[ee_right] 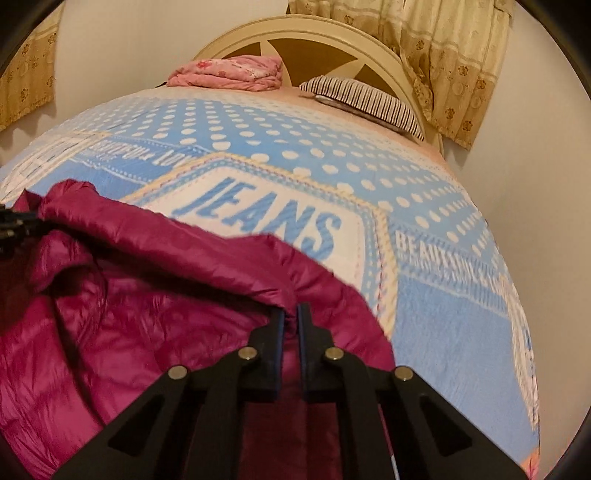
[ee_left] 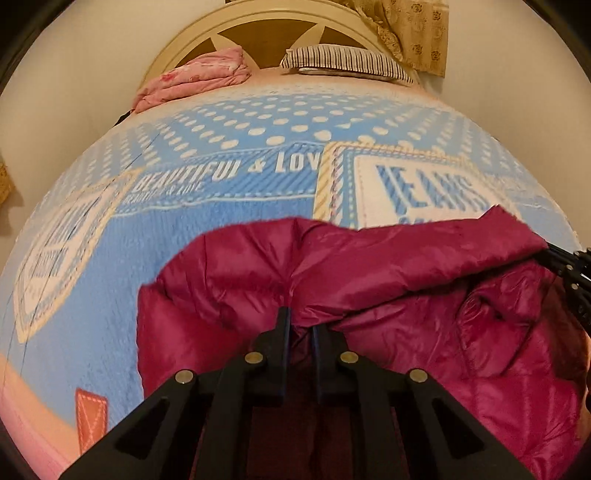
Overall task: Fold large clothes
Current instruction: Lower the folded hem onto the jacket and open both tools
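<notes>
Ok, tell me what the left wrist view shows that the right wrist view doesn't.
Left only: an orange patch on the blanket's near left part, and the left gripper pinching the jacket. Right only: a second curtain at far left, and the right gripper shut on the jacket. Both: the blue blanket, pink bundle, striped pillow.

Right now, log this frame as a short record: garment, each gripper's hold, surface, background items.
garment: magenta puffer jacket, bunched, its upper edge lifted over the bed
left gripper: jaws closed on a fold of the jacket
right gripper: jaws closed on the jacket's edge
surface: blue printed blanket with dots and "JEANS" lettering
background: pink folded bedding and striped pillow by the headboard; curtain at right
</notes>
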